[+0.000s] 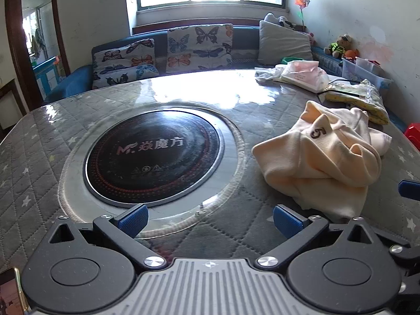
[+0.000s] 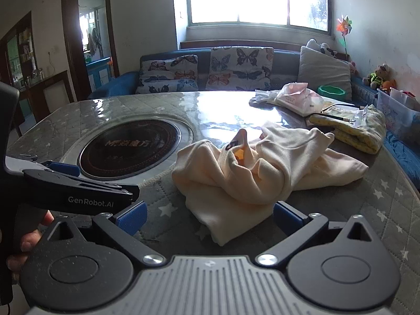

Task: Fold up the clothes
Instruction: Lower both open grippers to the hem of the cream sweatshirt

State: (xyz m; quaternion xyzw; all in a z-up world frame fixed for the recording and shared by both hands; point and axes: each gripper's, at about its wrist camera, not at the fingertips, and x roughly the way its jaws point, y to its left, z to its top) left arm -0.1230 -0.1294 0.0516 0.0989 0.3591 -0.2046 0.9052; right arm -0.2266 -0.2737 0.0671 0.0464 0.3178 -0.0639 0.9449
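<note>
Both tongs gape wide with nothing between their blue pads: left tongs (image 1: 210,221) hover over the bench (image 1: 39,141) near the round cooktop (image 1: 153,155); right tongs (image 2: 208,218) sit just before the crumpled cream garment (image 2: 252,170), which lies heaped on the bench right of the cooktop, a yellow cloth (image 2: 354,128) beyond it.

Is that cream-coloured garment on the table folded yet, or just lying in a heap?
Heaped, not folded: the cream garment lies bunched in loose overlapping ridges, with uneven edges.
</note>
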